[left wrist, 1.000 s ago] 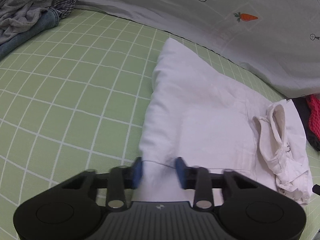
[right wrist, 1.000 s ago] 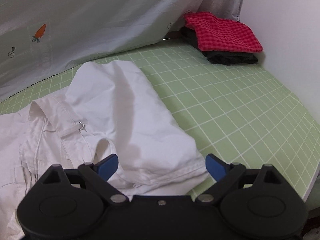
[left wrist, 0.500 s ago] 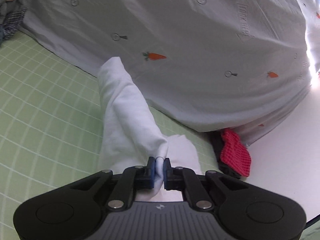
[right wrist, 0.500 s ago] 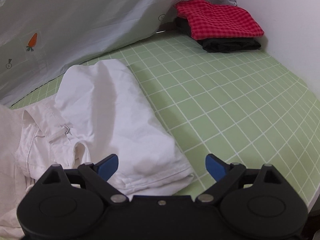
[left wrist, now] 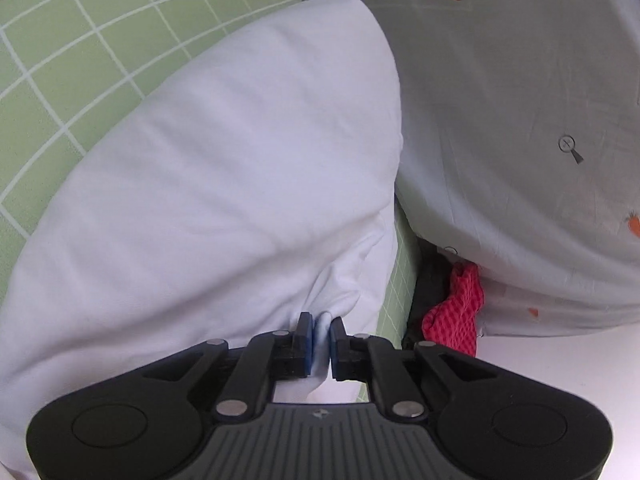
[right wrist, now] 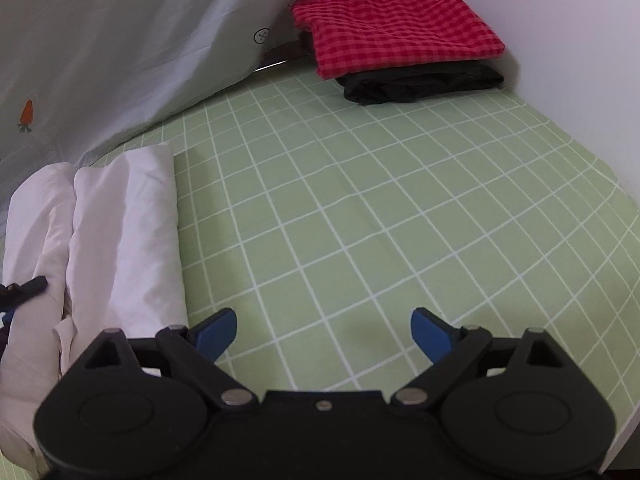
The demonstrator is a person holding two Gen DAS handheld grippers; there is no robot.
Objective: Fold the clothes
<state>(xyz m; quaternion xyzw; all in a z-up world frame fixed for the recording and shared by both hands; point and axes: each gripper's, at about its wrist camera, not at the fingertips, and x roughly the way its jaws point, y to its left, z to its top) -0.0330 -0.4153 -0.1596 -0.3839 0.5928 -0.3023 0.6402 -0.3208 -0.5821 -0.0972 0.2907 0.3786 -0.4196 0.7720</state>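
Observation:
A white garment [left wrist: 224, 168] fills the left wrist view, folded over on itself on the green checked surface [left wrist: 80, 48]. My left gripper [left wrist: 320, 340] is shut on a pinch of its white cloth. In the right wrist view the same garment [right wrist: 120, 232] lies at the left as a folded stack. My right gripper [right wrist: 324, 328] is open and empty, over bare green surface [right wrist: 360, 220] to the right of the garment.
A folded red checked cloth [right wrist: 392, 28] lies on a folded black one [right wrist: 420, 84] at the far right corner by a white wall [right wrist: 580, 40]. A grey carrot-print sheet [right wrist: 140, 48] hangs along the back; it also shows in the left wrist view [left wrist: 520, 120].
My left gripper shut on the garment's edge, lifted it and carried it over the rest of the garment. My right gripper stayed open and shifted right, off the garment.

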